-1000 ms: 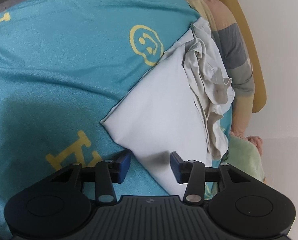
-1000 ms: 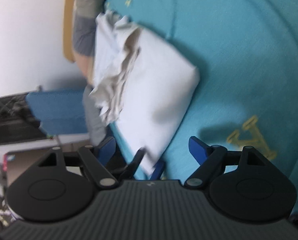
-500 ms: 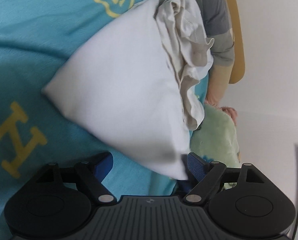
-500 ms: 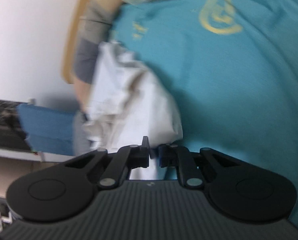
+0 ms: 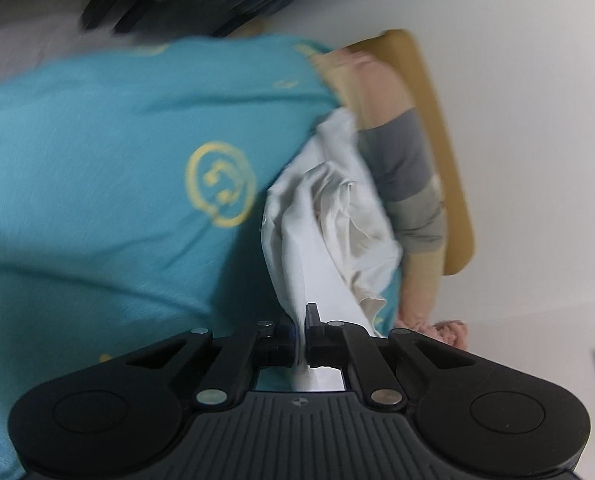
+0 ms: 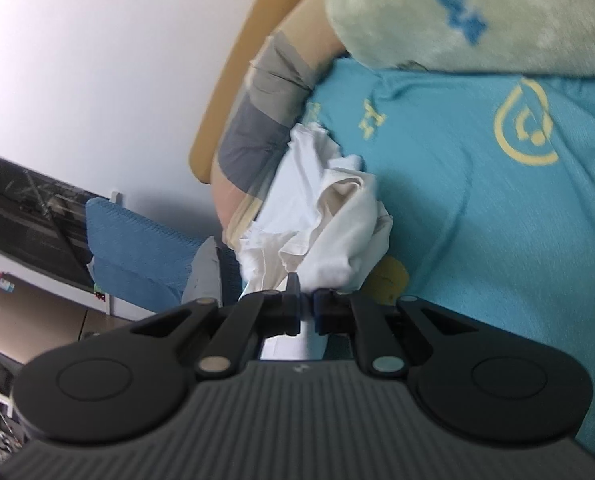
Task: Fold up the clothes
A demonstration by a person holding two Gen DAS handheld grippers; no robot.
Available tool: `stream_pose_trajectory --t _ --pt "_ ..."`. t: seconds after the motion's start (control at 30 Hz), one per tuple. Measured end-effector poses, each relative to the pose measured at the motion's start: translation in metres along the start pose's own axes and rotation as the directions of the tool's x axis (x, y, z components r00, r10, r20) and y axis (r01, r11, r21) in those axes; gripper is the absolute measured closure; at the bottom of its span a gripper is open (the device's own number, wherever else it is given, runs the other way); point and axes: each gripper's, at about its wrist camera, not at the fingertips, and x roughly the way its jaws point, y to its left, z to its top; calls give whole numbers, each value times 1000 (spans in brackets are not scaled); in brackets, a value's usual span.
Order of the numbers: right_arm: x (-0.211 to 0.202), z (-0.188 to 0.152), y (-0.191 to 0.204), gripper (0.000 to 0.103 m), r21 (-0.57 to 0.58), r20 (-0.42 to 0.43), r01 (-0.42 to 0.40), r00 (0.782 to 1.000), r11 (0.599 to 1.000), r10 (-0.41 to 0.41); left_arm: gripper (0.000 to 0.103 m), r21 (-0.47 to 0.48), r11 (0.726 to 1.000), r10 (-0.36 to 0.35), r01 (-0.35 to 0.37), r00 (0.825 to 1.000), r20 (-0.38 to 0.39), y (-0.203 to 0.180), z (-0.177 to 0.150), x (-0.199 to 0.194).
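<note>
A white garment [image 5: 329, 236] lies bunched on a teal bedspread [image 5: 97, 200] with yellow smiley prints. My left gripper [image 5: 301, 332] is shut on a near edge of the white cloth, which rises stretched and creased from the bed into the jaws. In the right wrist view the same white garment [image 6: 329, 232] hangs in folds, and my right gripper [image 6: 306, 308] is shut on another edge of it. White fabric shows behind both pairs of fingers.
A striped grey, beige and peach cloth [image 5: 401, 168] lies along a mustard headboard [image 5: 445, 152] by the white wall. A pale green fleece [image 6: 477, 12] sits on the bed at the upper right. A blue cushion [image 6: 137, 248] and dark furniture stand beyond the bed's edge.
Both grippers closed on the white garment, the right first, then the left. Both rose, pulling the flat cloth up into a bunched, hanging shape.
</note>
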Motion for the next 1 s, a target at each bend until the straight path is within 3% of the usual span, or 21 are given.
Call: stream_pose_trajectory --t 0.13,0.3,0.47,0.63,0.8,1.0 --pt "-23 -2 16 94 -38 40 -45 998 998 46 99 63 996 -61 60 998 13 -20 2 -37" --pt "-79 -17 42 94 -119 68 -59 995 991 68 99 118 988 -99 98 995 3 -47 -12 -91" --pt "-142 -41 57 94 -160 74 -44 996 986 56 99 135 984 -107 113 993 -54 -45 -35 -147" --pt "-173 -56 50 94 -146 50 -9 999 989 17 99 106 990 -80 91 992 -101 -32 -52 -167" --pt "-149 -37 66 94 -160 49 40 998 986 -32 99 106 991 -72 82 993 -93 -49 -30 -136" --pt "-50 18 79 94 -152 26 155 988 976 -152 98 99 995 10 -2 997 -81 -73 15 -53"
